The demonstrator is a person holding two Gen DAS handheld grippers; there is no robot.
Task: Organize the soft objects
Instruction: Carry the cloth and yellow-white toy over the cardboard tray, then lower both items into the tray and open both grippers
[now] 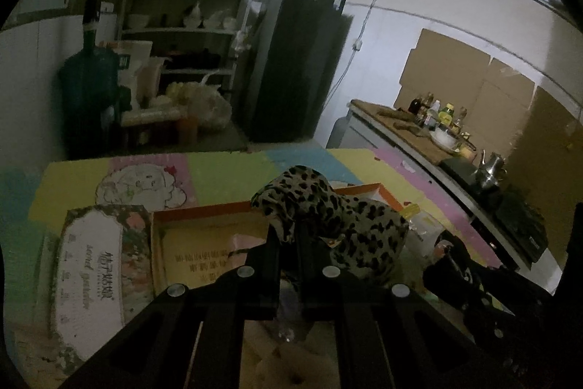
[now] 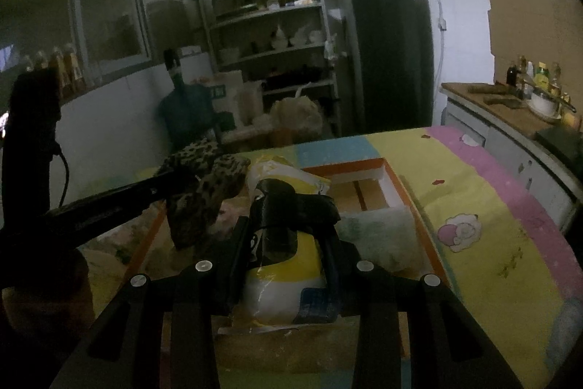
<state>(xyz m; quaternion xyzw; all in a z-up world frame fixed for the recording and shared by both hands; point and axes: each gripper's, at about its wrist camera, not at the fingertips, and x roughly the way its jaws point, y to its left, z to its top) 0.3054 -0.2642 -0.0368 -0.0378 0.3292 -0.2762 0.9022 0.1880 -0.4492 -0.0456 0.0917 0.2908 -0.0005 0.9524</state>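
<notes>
Dim kitchen: metal shelf rack (image 1: 189, 24) with bowls at the back, dark fridge (image 1: 295, 61) beside it, blue water jug (image 1: 89, 90) on the left, counter (image 1: 411, 133) with bottles and a kettle along the right wall. Table in front is covered by a pastel cloth (image 2: 492, 206) with cartoon sheep print. On it sits an open orange-rimmed cardboard box (image 1: 204, 243), printed text on its inner floor, a white compartment at its far right end. Flowered box lid (image 1: 94, 268) lies flat just beside the box on its left. Left gripper (image 1: 288, 236) is clamped on a leopard-print cloth (image 1: 328, 206); the fabric bunches up above the fingertips and drapes to the right, hanging over the box's interior. From the right wrist view the same cloth (image 2: 204, 181) hangs off the left gripper's fingers (image 2: 160, 186), over the box's left part and off the floor of it. Right gripper (image 2: 291, 206) is closed on a yellow and white plastic pouch (image 2: 288, 265), fingers pressing both sides, a black piece across the top at the tips. Pouch is above the box's near half, its crinkled top end sticking out past the fingertips. Cloth and pouch sit near each other, side by side; contact between them can't be told.
</notes>
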